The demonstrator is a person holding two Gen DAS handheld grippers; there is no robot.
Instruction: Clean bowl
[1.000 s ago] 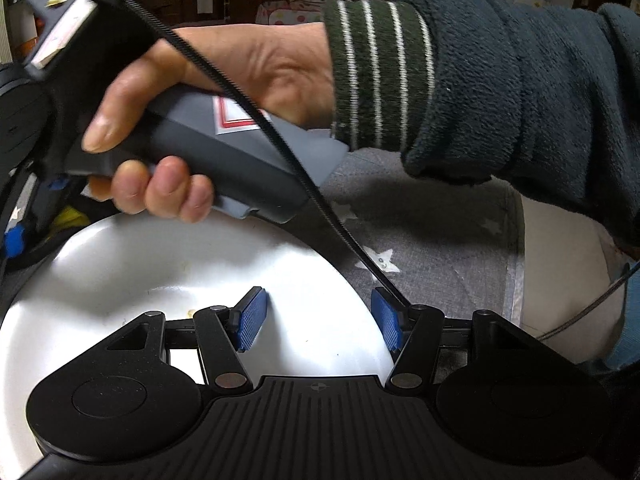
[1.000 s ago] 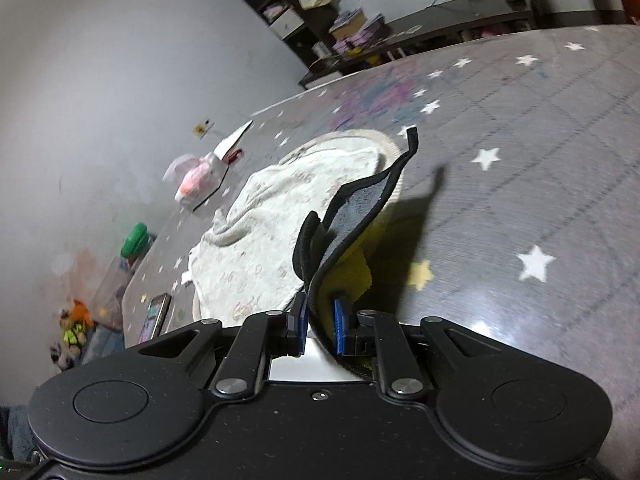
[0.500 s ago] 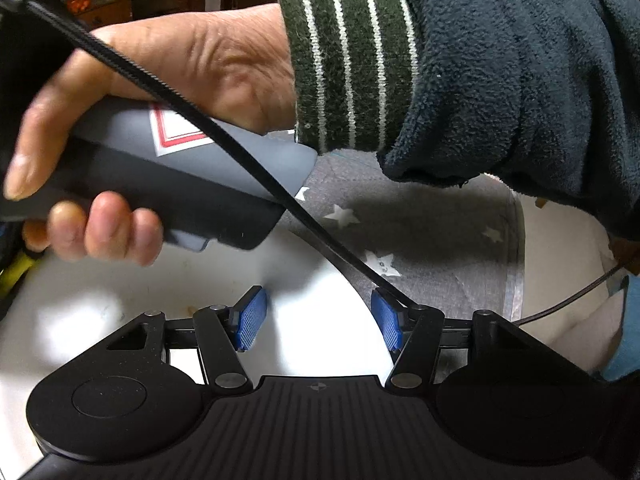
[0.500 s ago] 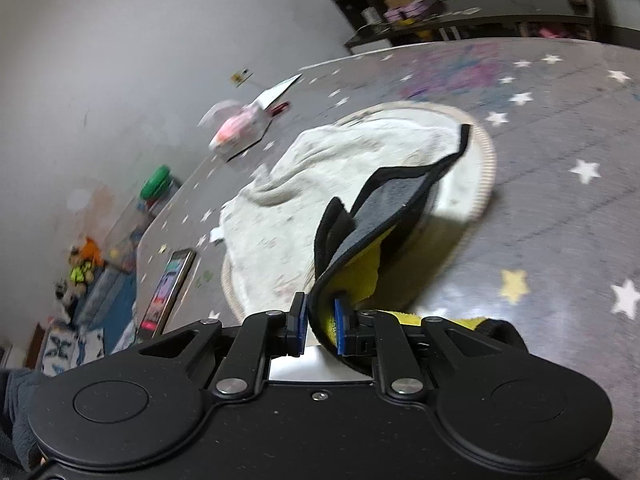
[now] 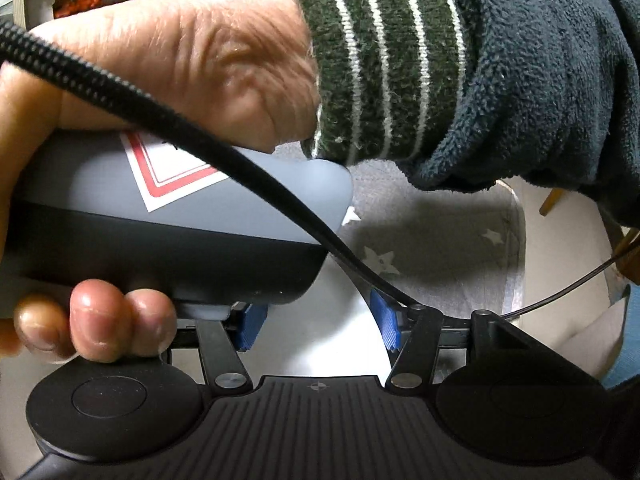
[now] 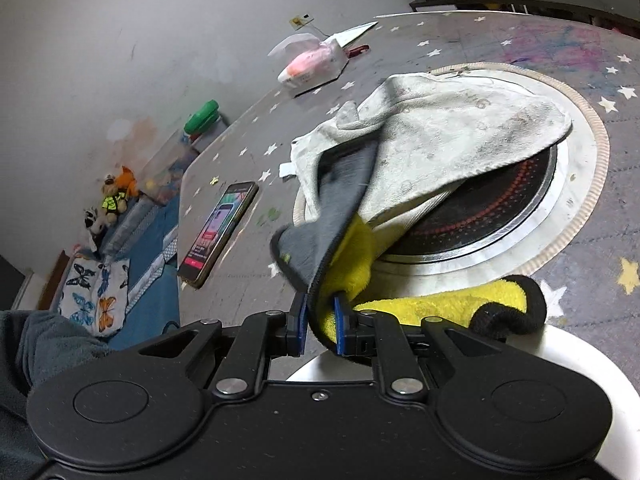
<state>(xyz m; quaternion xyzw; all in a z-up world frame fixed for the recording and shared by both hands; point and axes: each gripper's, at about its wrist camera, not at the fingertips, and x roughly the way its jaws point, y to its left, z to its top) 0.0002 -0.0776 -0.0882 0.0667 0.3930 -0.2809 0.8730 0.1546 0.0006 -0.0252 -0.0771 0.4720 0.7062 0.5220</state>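
Note:
The white bowl (image 5: pixel 320 332) lies under my left gripper (image 5: pixel 318 322), whose blue pads stand apart over its rim; I cannot tell if they touch it. The person's right hand (image 5: pixel 168 76) holding the other gripper's grey handle (image 5: pixel 168 236) fills most of the left wrist view. My right gripper (image 6: pixel 320 330) is shut on a yellow and grey cleaning cloth (image 6: pixel 340 240), which drapes over the bowl's white rim (image 6: pixel 580 356) at the lower right.
A grey table with white stars (image 6: pixel 460 40) holds a round cooktop (image 6: pixel 500 208) half covered by a dirty white towel (image 6: pixel 440 136). A phone (image 6: pixel 218 228) lies at the left, a pink packet (image 6: pixel 312 66) farther back. A black cable (image 5: pixel 240 168) crosses the left wrist view.
The right hand and its gripper have moved closer to the left wrist camera and now hide most of the bowl. The right wrist view has swung, bringing the cooktop, phone and bowl rim into sight.

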